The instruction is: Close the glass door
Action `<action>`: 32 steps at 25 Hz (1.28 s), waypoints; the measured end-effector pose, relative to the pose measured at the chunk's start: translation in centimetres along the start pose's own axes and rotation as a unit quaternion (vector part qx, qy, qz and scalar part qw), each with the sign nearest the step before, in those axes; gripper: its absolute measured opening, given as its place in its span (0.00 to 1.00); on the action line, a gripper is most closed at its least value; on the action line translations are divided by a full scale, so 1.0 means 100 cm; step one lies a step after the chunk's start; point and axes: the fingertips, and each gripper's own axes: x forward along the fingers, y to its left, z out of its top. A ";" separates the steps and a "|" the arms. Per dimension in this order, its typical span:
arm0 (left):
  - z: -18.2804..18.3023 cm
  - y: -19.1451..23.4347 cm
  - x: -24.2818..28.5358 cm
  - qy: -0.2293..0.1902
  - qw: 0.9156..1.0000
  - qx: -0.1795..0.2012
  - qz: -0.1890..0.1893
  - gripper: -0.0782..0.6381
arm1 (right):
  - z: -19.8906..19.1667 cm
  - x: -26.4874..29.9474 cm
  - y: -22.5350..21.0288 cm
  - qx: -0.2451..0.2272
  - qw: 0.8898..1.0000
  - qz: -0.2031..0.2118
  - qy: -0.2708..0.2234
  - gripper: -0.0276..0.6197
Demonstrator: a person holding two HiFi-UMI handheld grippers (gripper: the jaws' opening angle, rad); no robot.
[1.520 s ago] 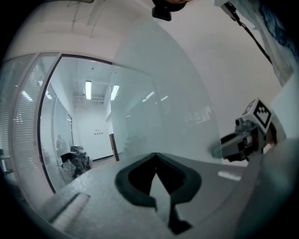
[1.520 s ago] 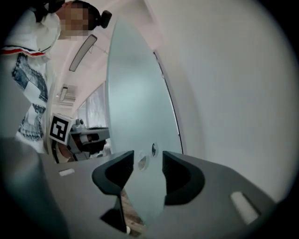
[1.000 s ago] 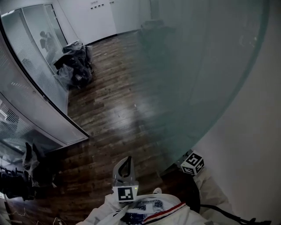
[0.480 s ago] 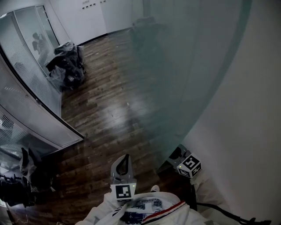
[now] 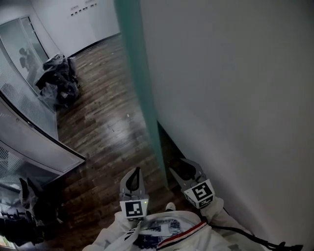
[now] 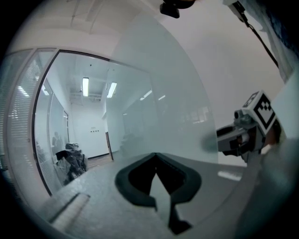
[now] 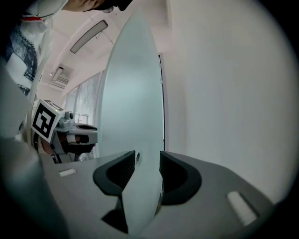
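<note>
Head view showed me the glass door (image 5: pixel 142 88) edge-on, standing close beside the white wall (image 5: pixel 235 98). My right gripper (image 5: pixel 182 166) sat at that edge. Its jaws were apart with the glass between them, and they had just been closing a little. My left gripper (image 5: pixel 135 172) was closed tight with nothing in it. The right one's cube wore a black-and-white square marker (image 5: pixel 201 192). Some dark marks (image 5: pixel 83 7) far off were too tiny to read.
</note>
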 end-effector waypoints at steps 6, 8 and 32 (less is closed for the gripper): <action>0.003 -0.014 0.009 0.001 1.000 -0.001 -0.016 0.11 | 0.007 -0.016 -0.004 0.008 0.999 -0.040 -0.008 0.31; 0.004 -0.018 0.013 0.000 1.000 0.000 -0.020 0.11 | 0.006 -0.019 -0.008 0.013 0.999 -0.051 -0.008 0.31; 0.011 0.009 -0.011 0.022 0.998 0.026 0.046 0.11 | -0.065 0.056 0.000 -0.035 0.990 0.115 0.072 0.36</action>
